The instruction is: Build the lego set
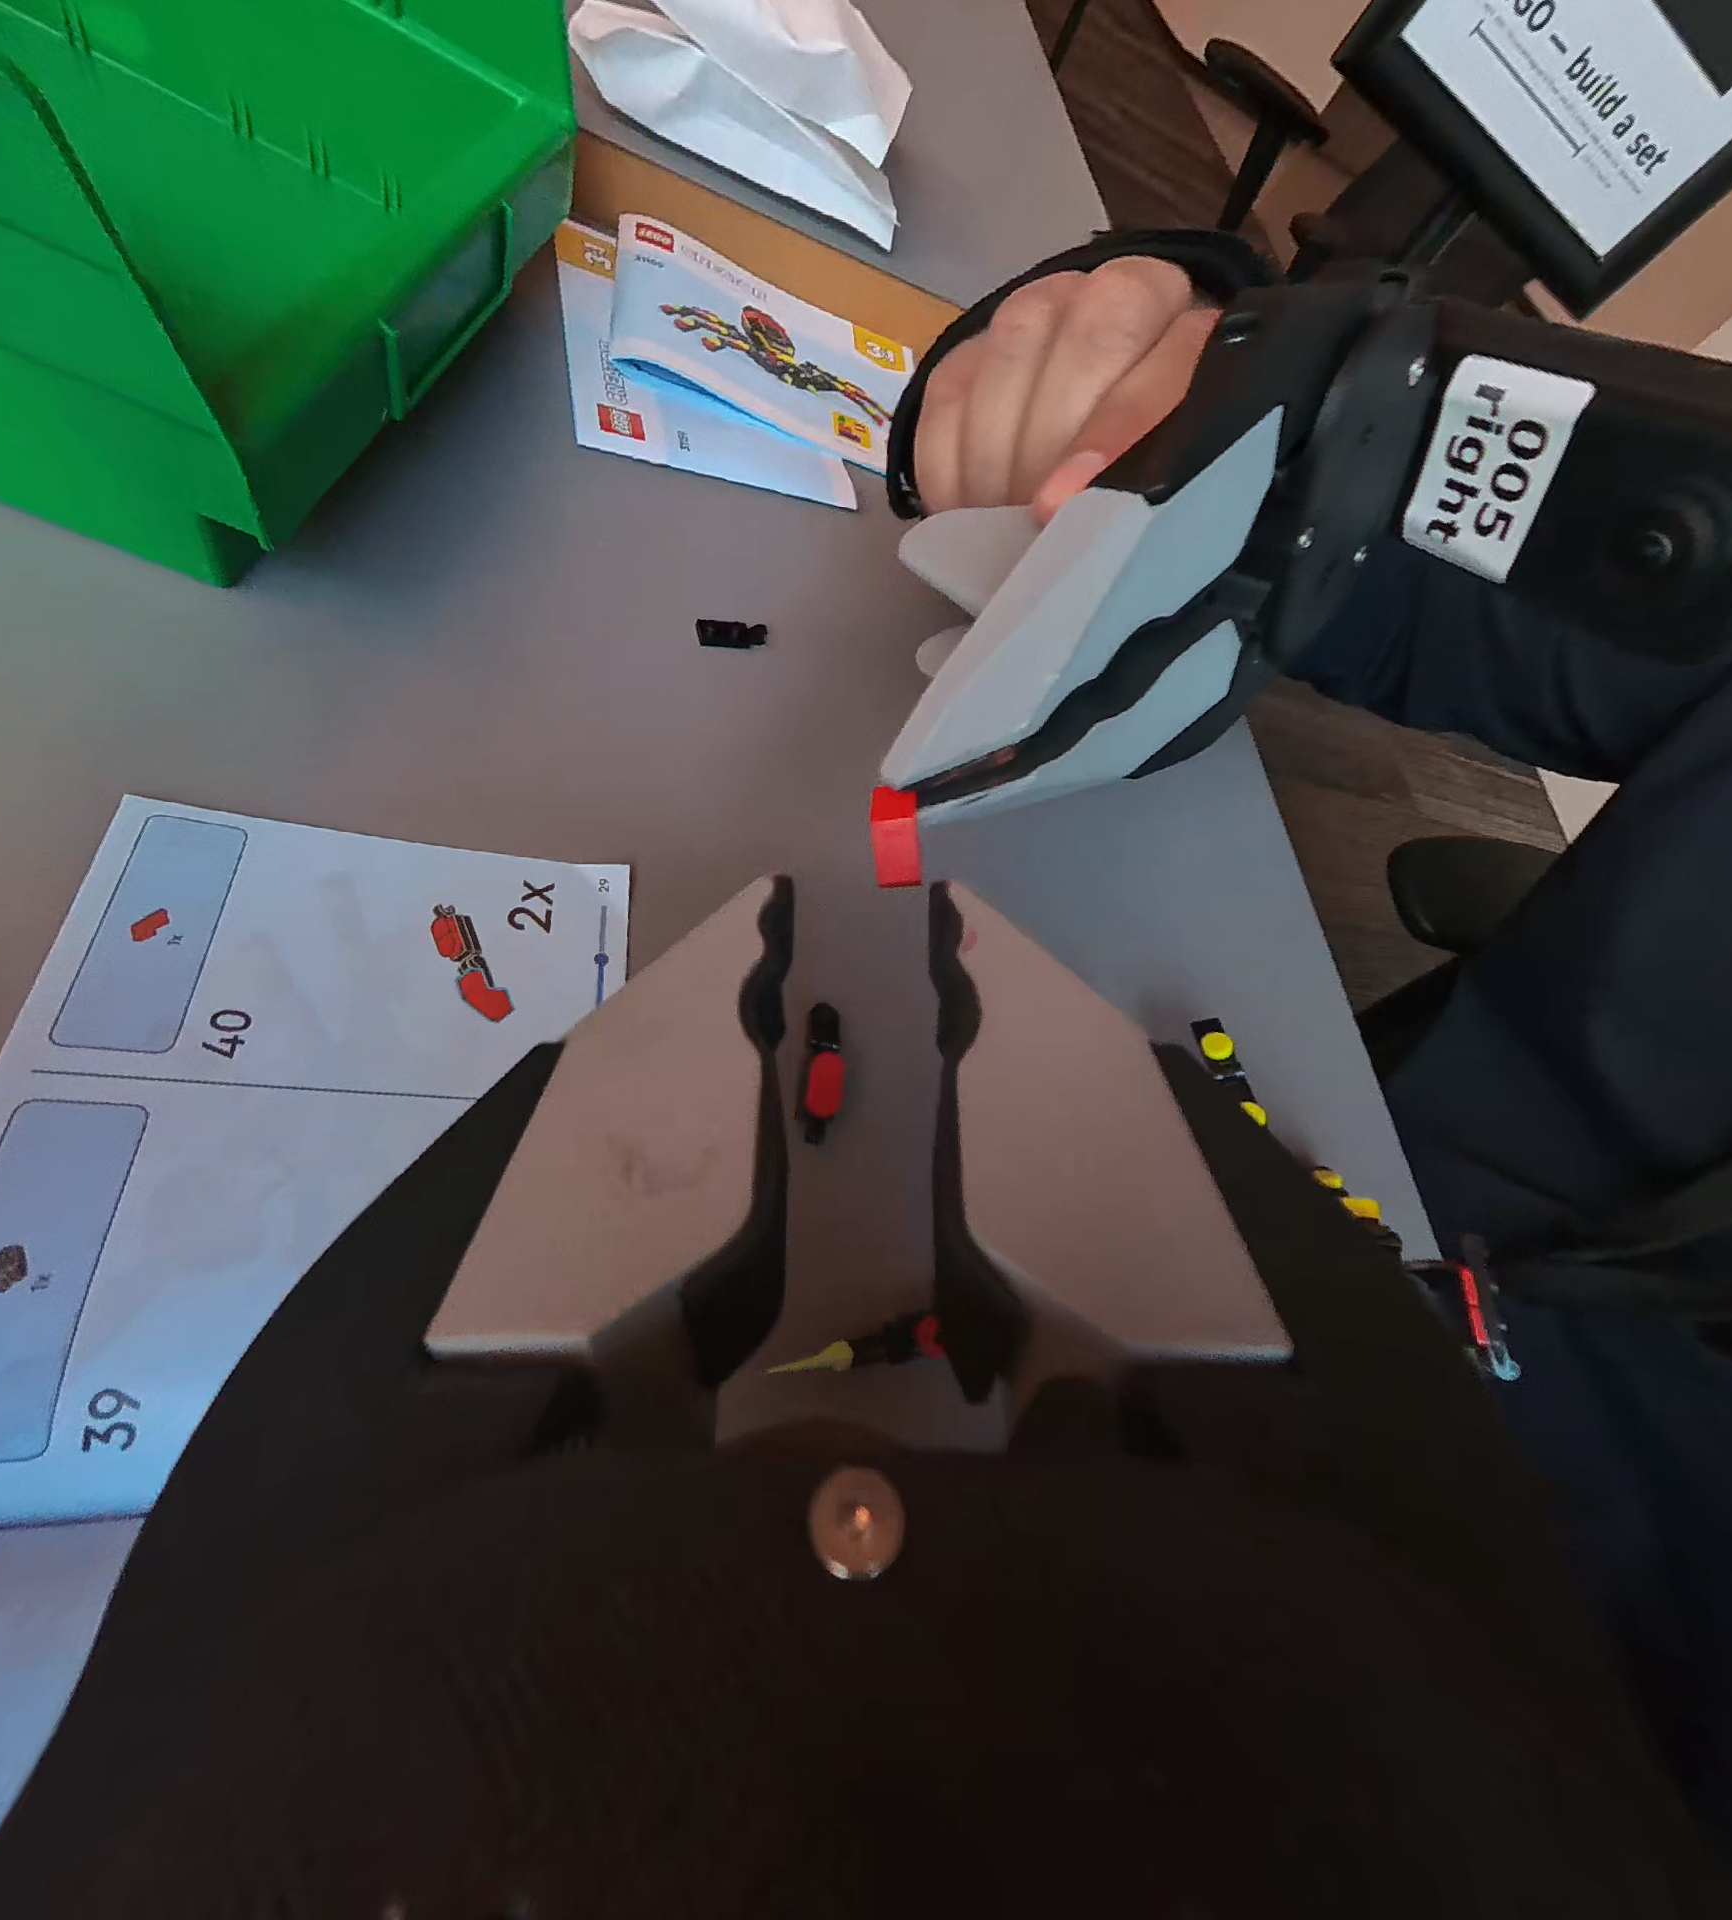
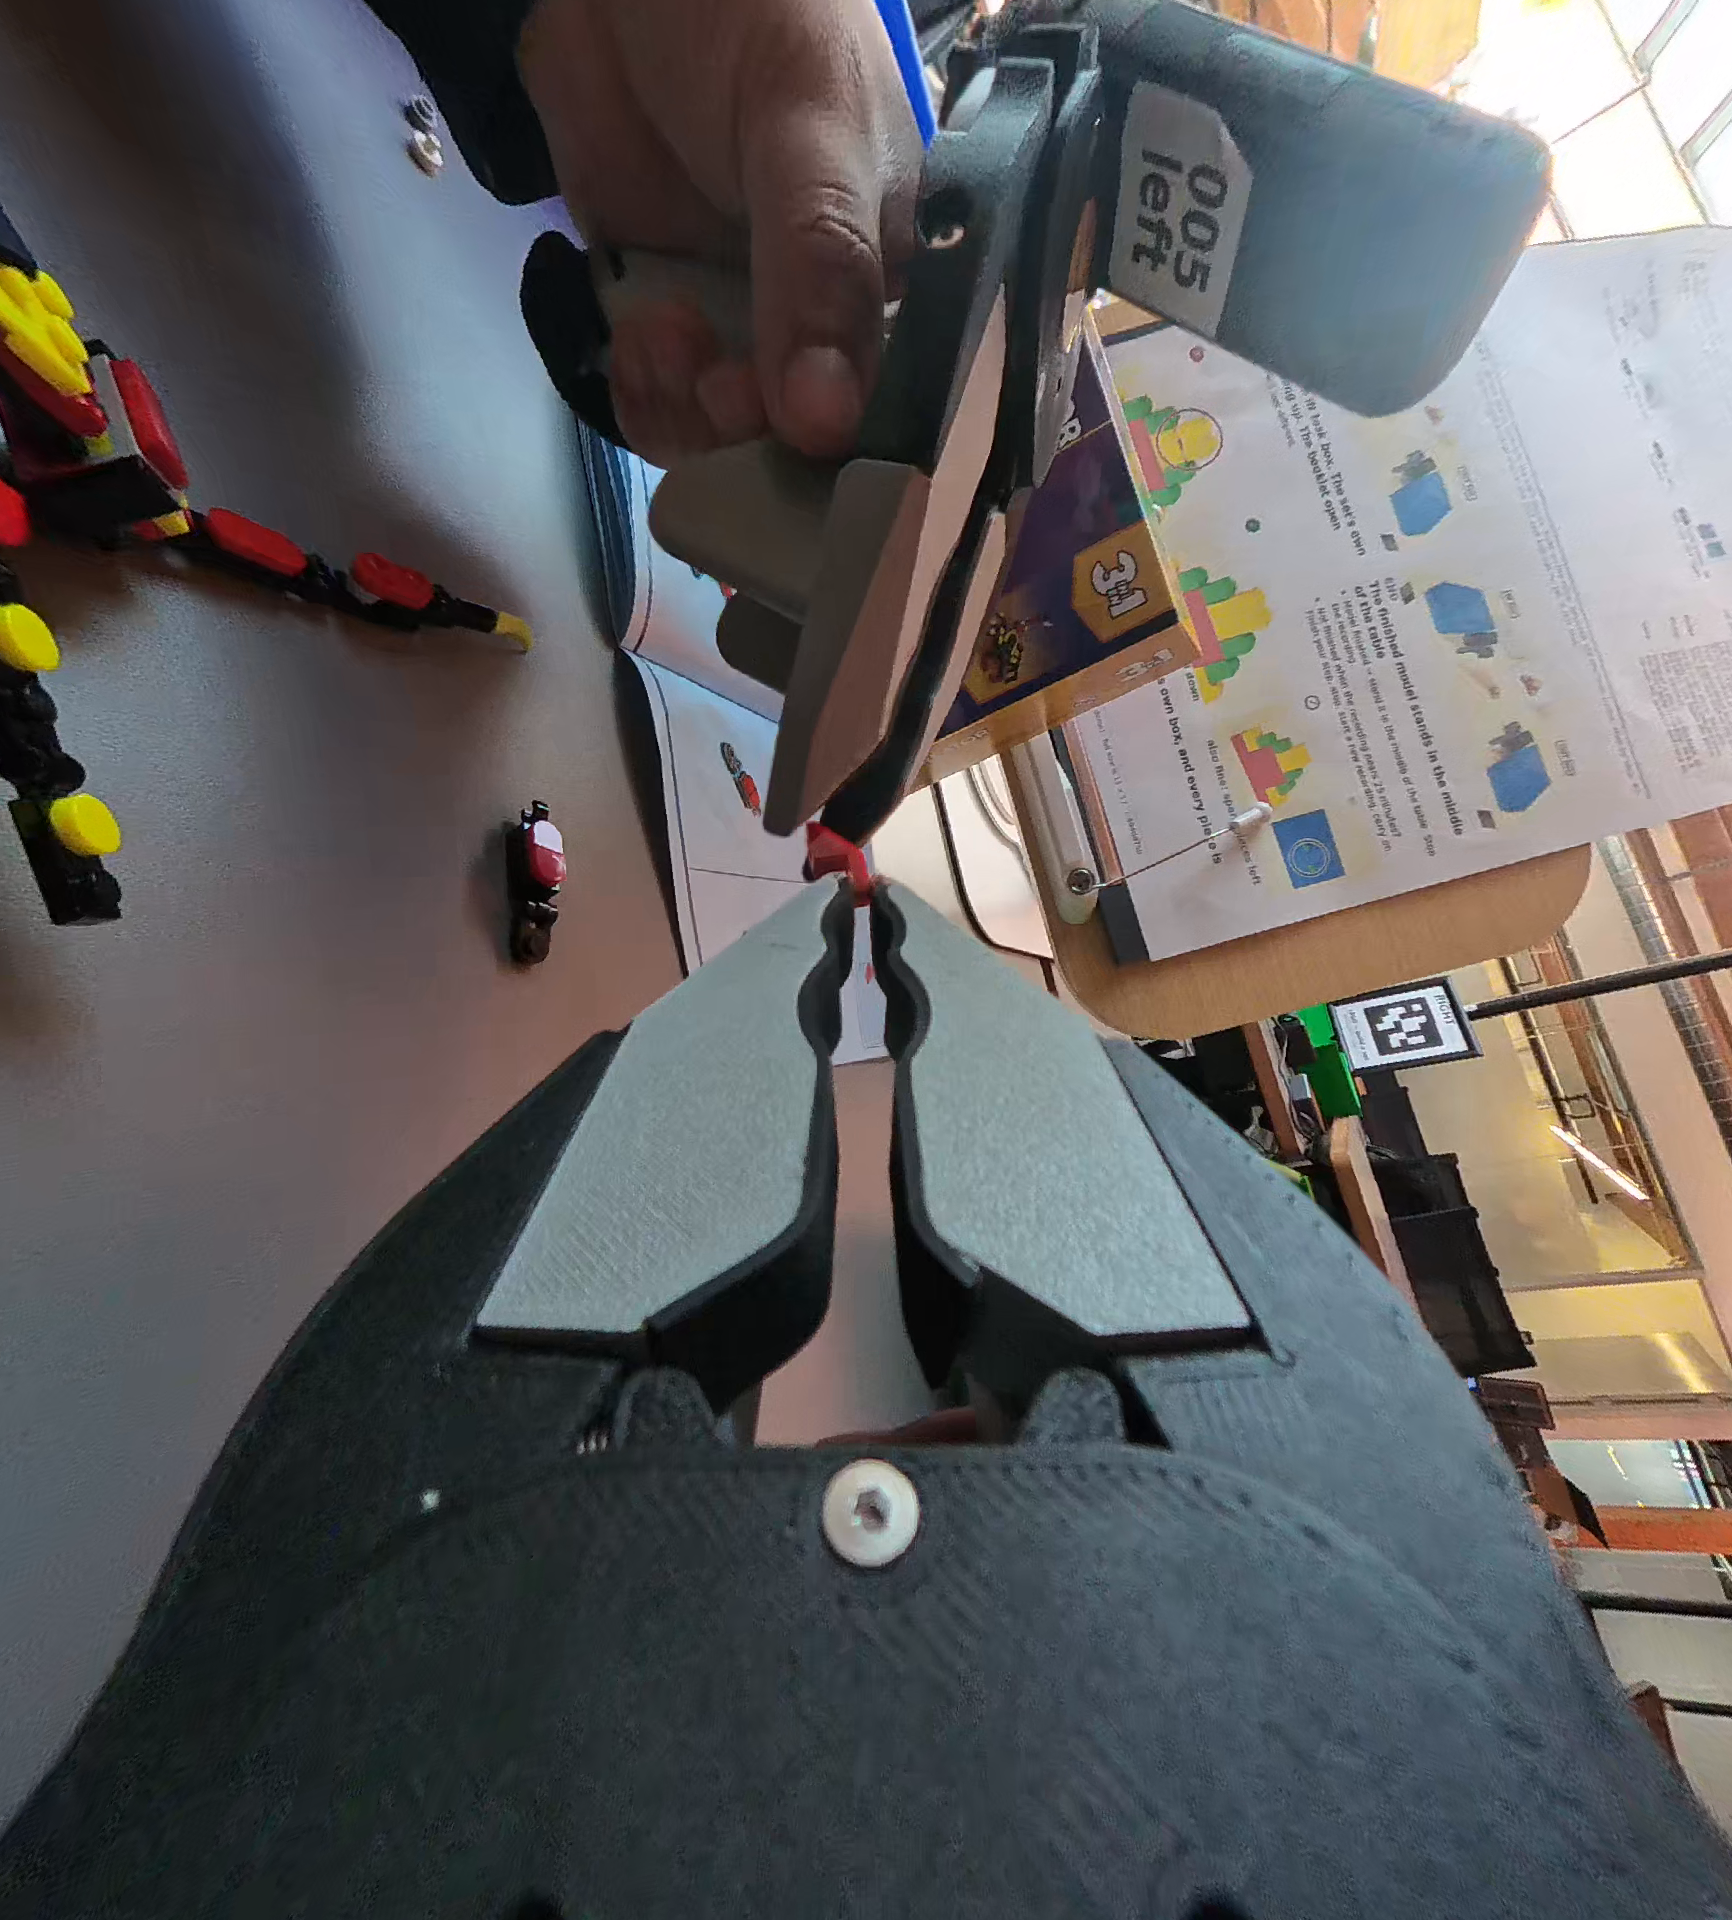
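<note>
At the right gripper tips a red brick is pinched, jaws nearly closed on it. Just ahead, the left gripper is held apart, jaws parted and empty; in the right view its tips seem close to the brick. Below it lies a small red-black subassembly. Farther out, the model and manual are seen. The brick is judged light, stiff, slippery; best gripped on its flat sides.

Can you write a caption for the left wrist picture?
Right gripper holds a red brick above the open left gripper.
</note>
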Available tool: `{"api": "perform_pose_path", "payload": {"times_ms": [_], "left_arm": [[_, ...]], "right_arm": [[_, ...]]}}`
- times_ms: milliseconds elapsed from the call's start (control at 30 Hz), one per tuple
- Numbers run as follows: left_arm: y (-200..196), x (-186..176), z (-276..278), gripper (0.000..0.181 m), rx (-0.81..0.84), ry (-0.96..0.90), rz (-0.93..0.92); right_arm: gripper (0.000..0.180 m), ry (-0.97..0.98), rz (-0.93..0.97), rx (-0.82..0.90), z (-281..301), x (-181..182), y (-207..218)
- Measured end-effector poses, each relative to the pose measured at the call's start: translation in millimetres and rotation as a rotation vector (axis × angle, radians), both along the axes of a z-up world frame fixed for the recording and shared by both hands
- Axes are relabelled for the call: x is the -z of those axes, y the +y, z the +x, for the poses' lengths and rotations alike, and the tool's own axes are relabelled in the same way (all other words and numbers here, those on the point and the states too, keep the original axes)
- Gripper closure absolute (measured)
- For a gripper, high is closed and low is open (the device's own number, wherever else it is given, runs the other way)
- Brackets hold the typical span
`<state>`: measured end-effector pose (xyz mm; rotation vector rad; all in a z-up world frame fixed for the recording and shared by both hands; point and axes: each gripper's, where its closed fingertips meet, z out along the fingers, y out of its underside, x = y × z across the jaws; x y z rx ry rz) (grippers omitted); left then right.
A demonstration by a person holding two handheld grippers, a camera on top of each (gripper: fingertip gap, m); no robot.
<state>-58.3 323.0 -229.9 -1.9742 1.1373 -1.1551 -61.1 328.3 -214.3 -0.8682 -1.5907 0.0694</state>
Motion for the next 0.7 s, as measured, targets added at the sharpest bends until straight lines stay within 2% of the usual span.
{"api": "perform_pose_path", "payload": {"times_ms": [33,100,233,300,367,500,700], "left_arm": [[-1.2,-0.8,0.8,0.157,0.006,-0.009,-0.009],[-5.6,-7.5,4.2,0.173,0.030,-0.058,-0.002],[-8.6,-7.9,5.2,0.174,0.045,-0.049,0.016],[-6.9,-4.0,3.6,0.175,0.044,0.004,0.084],[-8.2,4.7,1.3,0.175,0.074,0.116,0.196],[-10.3,15.3,0.1,0.174,0.130,0.295,0.418],[-6.4,8.5,3.2,0.174,0.135,0.340,0.633]], "right_arm": [[0.179,0.004,0.007,-0.004,-0.1,-1.2,-1.1],[0.180,0.004,0.016,-0.007,-0.7,-1.8,-2.7],[0.180,0.002,0.044,-0.010,-1.1,-3.2,-5.6],[0.180,-0.004,0.020,-0.016,-1.7,-0.5,-5.8],[0.178,-0.009,-0.103,-0.050,-2.6,6.7,-8.0],[0.175,0.034,-0.465,-0.159,-1.8,8.2,-17.5],[0.167,0.044,-0.732,-0.221,-0.8,9.7,-23.5]]}}
